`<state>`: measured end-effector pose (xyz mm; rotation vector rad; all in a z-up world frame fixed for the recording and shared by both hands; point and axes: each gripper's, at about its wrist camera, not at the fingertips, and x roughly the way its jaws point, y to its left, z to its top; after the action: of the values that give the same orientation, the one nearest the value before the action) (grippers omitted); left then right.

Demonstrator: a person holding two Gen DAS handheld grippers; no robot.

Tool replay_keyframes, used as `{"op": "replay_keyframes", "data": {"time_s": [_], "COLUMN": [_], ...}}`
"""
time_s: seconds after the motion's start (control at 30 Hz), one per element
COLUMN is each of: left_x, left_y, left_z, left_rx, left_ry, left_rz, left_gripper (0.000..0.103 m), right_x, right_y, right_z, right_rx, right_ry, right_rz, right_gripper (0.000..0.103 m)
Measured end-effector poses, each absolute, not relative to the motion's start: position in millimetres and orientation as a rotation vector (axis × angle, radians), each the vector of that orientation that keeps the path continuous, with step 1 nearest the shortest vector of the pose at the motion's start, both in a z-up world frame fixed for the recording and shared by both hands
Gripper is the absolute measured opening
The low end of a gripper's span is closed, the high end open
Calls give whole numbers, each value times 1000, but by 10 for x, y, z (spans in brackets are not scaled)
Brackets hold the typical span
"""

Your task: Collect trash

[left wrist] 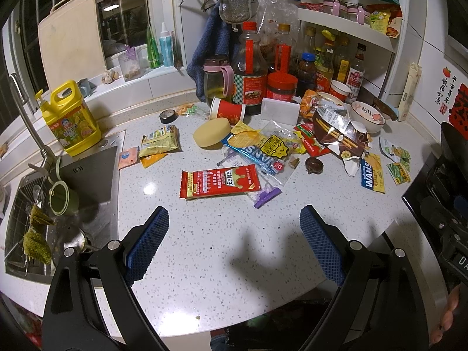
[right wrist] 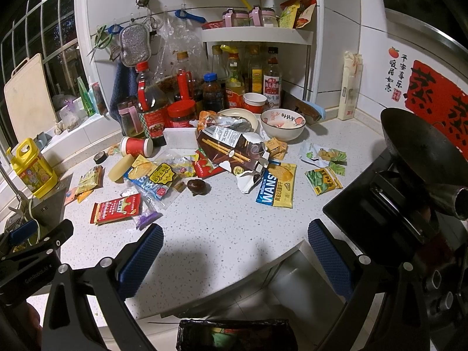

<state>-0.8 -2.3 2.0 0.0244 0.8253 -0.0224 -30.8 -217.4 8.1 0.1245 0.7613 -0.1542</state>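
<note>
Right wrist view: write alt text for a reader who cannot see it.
The open right gripper hovers empty above the near edge of a speckled white counter strewn with snack wrappers, including a blue and yellow wafer wrapper. A black-lined trash bin sits below. Sauce bottles crowd the back wall.

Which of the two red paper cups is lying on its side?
The red cup in front of the big sauce bottle lies on its side; the other cup, near the white bowl, stands upright.
</note>
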Motion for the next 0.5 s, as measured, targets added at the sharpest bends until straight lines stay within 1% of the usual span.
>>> {"op": "replay_keyframes", "data": {"time_s": [0.5], "left_x": [-10], "left_y": [-23], "left_z": [26], "left_rx": [26], "left_ry": [825], "left_rz": [-23], "left_gripper": [89], "right_x": [-291], "right_y": [-2173], "right_z": [67], "right_rx": [125], "right_ry": [762], "right_rz": [-155], "right_gripper": [98]}}
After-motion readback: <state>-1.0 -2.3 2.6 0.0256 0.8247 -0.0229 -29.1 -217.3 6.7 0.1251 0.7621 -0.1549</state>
